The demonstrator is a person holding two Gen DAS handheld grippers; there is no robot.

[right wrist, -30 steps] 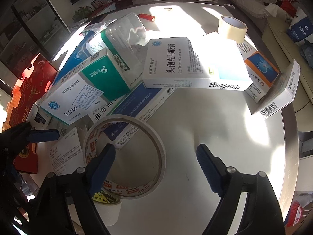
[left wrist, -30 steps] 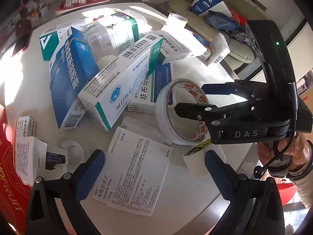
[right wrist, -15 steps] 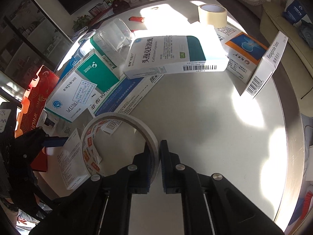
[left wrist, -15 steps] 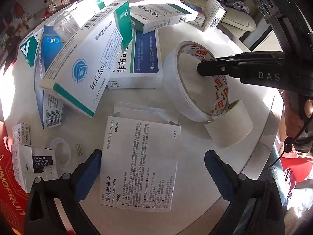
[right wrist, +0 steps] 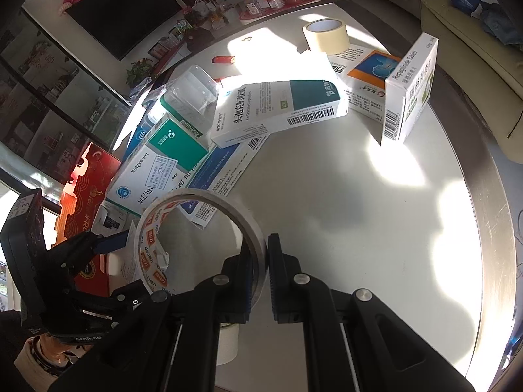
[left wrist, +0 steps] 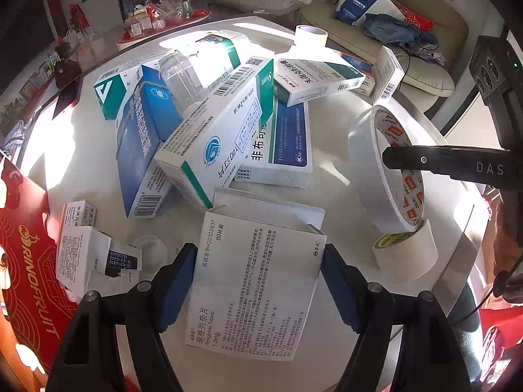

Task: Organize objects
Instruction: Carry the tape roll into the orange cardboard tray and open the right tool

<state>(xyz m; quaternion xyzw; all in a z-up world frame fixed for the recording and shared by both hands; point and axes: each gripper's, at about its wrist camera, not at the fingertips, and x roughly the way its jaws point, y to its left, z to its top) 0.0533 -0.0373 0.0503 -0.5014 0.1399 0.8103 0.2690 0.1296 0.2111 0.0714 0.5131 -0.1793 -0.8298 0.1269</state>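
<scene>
while most boxes still lie heaped on the table [right wrist: 408, 215], i have my right gripper [right wrist: 260, 254] clamped on the tape roll's [left wrist: 385, 166] wall; left gripper [left wrist: 258, 261] is closing around the white pill box [left wrist: 258, 281].

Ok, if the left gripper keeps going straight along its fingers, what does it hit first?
Most likely the white Repaglinide tablet box, already lying between the closing jaws of the left gripper. Beyond it is the pile of medicine boxes; depth is hard to judge.
</scene>
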